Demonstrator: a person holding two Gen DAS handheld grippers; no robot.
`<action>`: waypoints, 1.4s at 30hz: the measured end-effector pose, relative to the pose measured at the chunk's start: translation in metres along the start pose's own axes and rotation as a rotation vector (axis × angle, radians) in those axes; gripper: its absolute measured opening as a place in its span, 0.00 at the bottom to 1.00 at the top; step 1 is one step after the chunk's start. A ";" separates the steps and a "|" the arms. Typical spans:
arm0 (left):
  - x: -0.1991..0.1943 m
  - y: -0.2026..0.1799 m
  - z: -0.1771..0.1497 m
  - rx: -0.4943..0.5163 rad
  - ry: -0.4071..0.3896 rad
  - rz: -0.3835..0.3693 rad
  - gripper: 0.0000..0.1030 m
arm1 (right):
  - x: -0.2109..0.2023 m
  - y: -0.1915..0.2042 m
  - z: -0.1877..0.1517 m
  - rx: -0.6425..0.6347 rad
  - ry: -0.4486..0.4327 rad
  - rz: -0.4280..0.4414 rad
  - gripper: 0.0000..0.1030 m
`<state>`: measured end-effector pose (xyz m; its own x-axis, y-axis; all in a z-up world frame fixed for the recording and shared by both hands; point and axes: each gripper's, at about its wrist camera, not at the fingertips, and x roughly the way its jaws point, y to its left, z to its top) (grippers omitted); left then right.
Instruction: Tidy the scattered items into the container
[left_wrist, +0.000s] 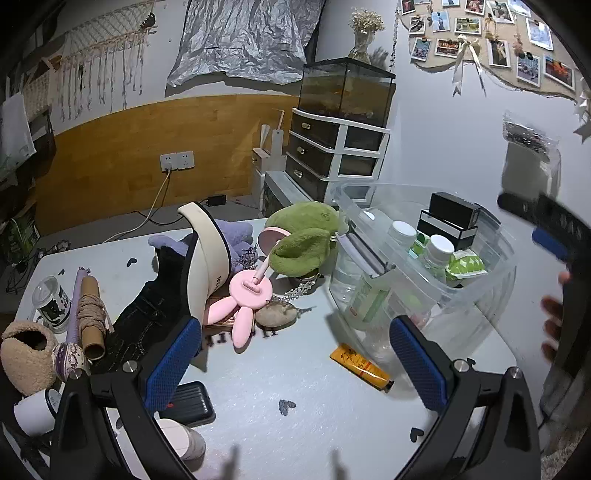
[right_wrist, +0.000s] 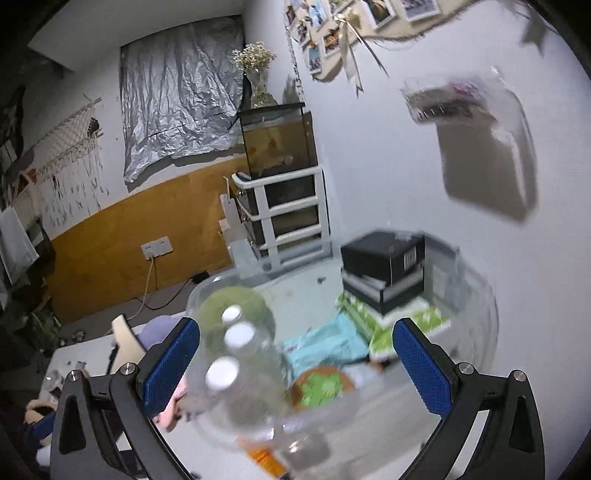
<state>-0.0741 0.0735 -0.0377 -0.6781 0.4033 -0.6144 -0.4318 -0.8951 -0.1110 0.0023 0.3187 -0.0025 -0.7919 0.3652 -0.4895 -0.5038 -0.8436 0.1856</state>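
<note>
A clear plastic container (left_wrist: 491, 266) stands on the white table's right side, holding black boxes (left_wrist: 450, 218), white-capped bottles (left_wrist: 437, 251) and green packets (left_wrist: 465, 264). My left gripper (left_wrist: 295, 362) is open and empty, low over the table before an orange tube (left_wrist: 360, 365). A pink bunny stand (left_wrist: 245, 295), a green plush (left_wrist: 306, 240) and a white visor (left_wrist: 208, 254) lie scattered to the left. My right gripper (right_wrist: 295, 369) is open and empty above the container (right_wrist: 476, 295), over the bottles (right_wrist: 236, 354). It shows at the left wrist view's right edge (left_wrist: 543, 225).
A beige fuzzy pouch (left_wrist: 24, 354), a cardboard roll with twine (left_wrist: 90, 314), a glass jar (left_wrist: 50, 302) and a black case (left_wrist: 192, 404) crowd the table's left. A drawer unit (left_wrist: 332, 155) with a fish tank (left_wrist: 345, 90) stands behind. A plastic bag (right_wrist: 469, 96) hangs on the wall.
</note>
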 end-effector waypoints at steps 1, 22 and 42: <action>-0.003 0.002 0.000 0.002 -0.001 -0.005 0.99 | -0.001 0.003 -0.005 -0.005 0.007 -0.005 1.00; -0.043 0.026 0.002 0.033 0.062 -0.074 0.99 | -0.066 0.055 -0.068 -0.065 0.140 -0.059 1.00; -0.063 0.040 -0.006 0.098 0.025 -0.053 1.00 | -0.088 0.062 -0.092 -0.025 0.123 -0.111 1.00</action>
<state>-0.0452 0.0116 -0.0076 -0.6384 0.4434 -0.6292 -0.5236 -0.8493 -0.0673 0.0727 0.1982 -0.0259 -0.6824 0.4073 -0.6070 -0.5761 -0.8108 0.1036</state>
